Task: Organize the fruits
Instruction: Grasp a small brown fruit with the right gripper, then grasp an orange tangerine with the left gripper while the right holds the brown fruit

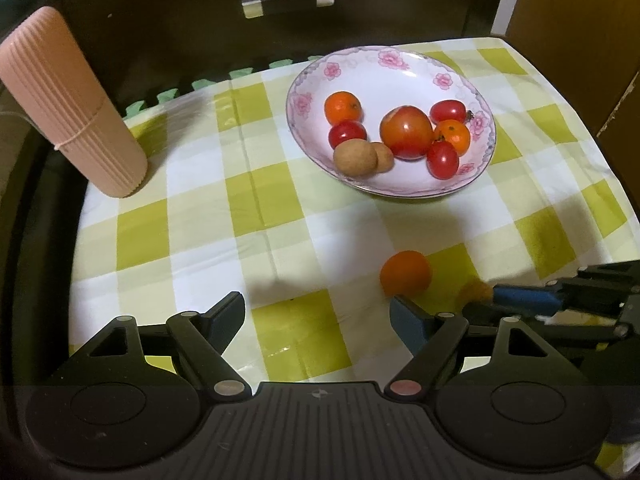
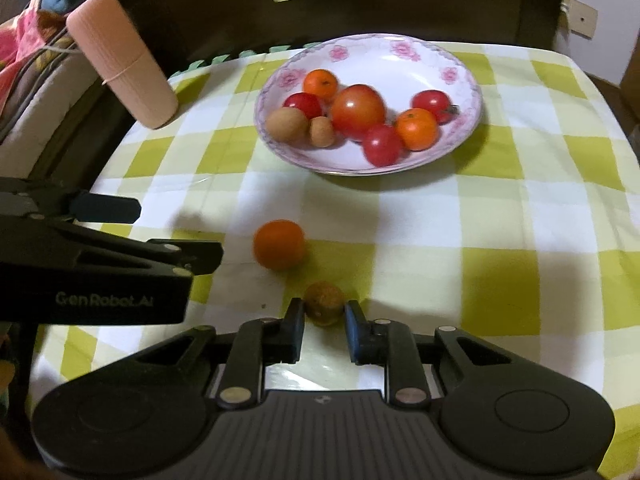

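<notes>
A white floral plate (image 1: 400, 68) (image 2: 400, 60) holds a large tomato (image 1: 406, 132) (image 2: 358, 112), small red tomatoes, two small oranges and two brown longans. A loose orange (image 1: 405, 273) (image 2: 279, 244) lies on the checked cloth in front of the plate. A small brown fruit (image 2: 324, 303) (image 1: 475, 292) sits between my right gripper's fingers; the jaws stand narrow around it, contact unclear. My right gripper (image 2: 323, 312) also shows in the left wrist view (image 1: 520, 300). My left gripper (image 1: 318, 312) is open and empty, its right finger just below the loose orange.
A pink ribbed cylinder (image 1: 72, 108) (image 2: 124, 60) leans at the table's back left edge. A dark cabinet with a metal handle (image 1: 288, 0) stands behind the table. Cloth and clutter (image 2: 28, 48) lie at the far left.
</notes>
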Demonstrator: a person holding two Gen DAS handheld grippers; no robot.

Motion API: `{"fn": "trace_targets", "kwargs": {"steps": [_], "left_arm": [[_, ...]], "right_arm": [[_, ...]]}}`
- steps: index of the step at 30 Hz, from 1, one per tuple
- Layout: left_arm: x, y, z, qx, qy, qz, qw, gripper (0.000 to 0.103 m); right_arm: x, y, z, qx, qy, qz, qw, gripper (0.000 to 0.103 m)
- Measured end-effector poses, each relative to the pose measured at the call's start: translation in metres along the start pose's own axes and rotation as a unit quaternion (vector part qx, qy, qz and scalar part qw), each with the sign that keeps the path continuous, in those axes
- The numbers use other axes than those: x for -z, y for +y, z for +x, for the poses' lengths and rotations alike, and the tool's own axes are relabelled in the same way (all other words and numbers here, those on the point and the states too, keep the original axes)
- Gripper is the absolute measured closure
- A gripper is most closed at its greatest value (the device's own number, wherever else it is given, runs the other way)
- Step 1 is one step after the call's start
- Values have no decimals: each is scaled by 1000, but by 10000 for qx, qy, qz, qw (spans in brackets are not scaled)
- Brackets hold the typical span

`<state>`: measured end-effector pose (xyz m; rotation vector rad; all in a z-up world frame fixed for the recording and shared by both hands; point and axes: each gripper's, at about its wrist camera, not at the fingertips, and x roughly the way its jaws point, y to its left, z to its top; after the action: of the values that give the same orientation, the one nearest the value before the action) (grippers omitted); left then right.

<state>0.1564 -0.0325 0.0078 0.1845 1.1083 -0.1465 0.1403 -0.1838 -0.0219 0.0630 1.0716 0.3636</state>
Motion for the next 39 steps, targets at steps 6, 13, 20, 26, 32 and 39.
{"fn": "trace_targets", "kwargs": {"steps": [6, 13, 20, 26, 32, 39], "left_arm": [[-1, -1, 5, 135, 58, -47, 9999, 19], [-10, 1, 11, 534, 76, -370, 9979, 19], [-15, -8, 19, 863, 139, -460, 9951, 19], [-16, -21, 29, 817, 173, -316, 9960, 20], [-14, -27, 41, 631, 216, -226, 9975, 34], [-12, -30, 40, 480, 115, -76, 9988, 47]], "right_arm": [[1, -14, -6, 106, -85, 173, 9998, 81], [9, -27, -10, 164, -87, 318, 9993, 81], [11, -34, -13, 133, -93, 432, 9989, 81], [11, -37, -14, 193, -94, 484, 9986, 81], [13, -39, -16, 254, -81, 504, 9984, 81], [14, -40, -17, 308, -83, 500, 9982, 81]]}}
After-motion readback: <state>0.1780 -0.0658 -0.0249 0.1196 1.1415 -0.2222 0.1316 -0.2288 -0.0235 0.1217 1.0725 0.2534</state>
